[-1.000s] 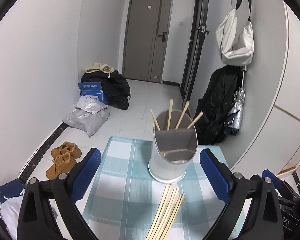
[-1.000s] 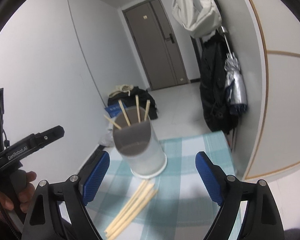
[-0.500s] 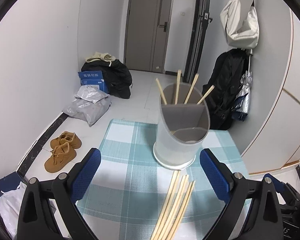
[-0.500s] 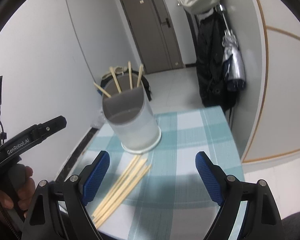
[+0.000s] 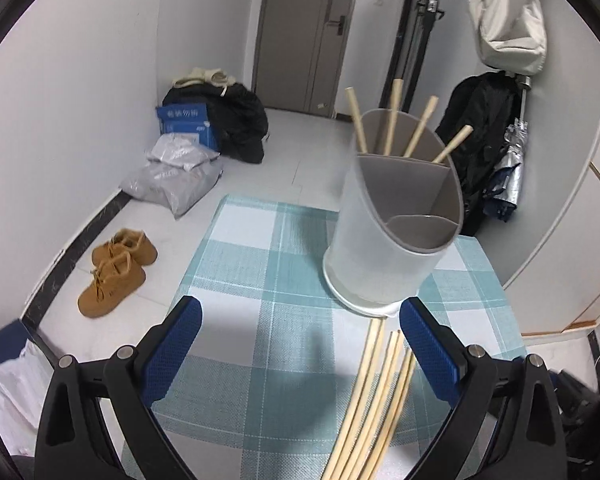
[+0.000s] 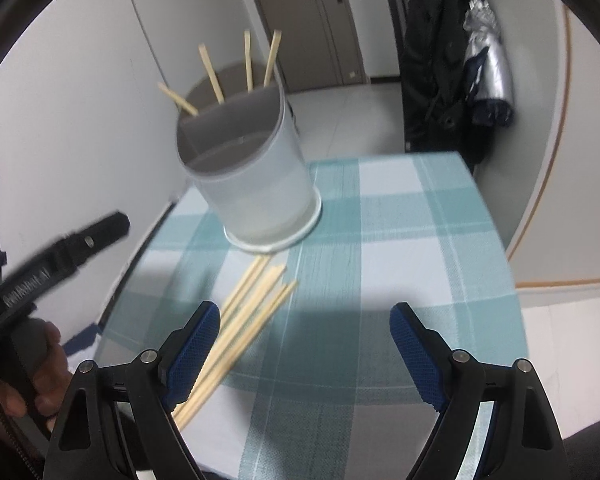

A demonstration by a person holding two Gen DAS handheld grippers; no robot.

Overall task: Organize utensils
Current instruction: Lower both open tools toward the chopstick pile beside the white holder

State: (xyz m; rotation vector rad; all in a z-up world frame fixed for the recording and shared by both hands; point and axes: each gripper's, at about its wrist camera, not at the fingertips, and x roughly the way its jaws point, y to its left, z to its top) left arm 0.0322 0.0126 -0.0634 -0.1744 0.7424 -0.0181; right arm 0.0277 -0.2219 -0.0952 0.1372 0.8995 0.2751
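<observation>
Left tongs sit wide open at the bottom of the frame, holding nothing. Loose chopsticks lie on the checked tabletop at lower right, tips near the white holder with four sticks standing in its back compartment.

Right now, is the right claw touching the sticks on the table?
Apart. The right wrist view shows the right claw open, with the sticks lying untouched on the tablecloth.

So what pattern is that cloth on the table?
A teal-and-white plaid tablecloth, clearest in the left wrist view.
</observation>
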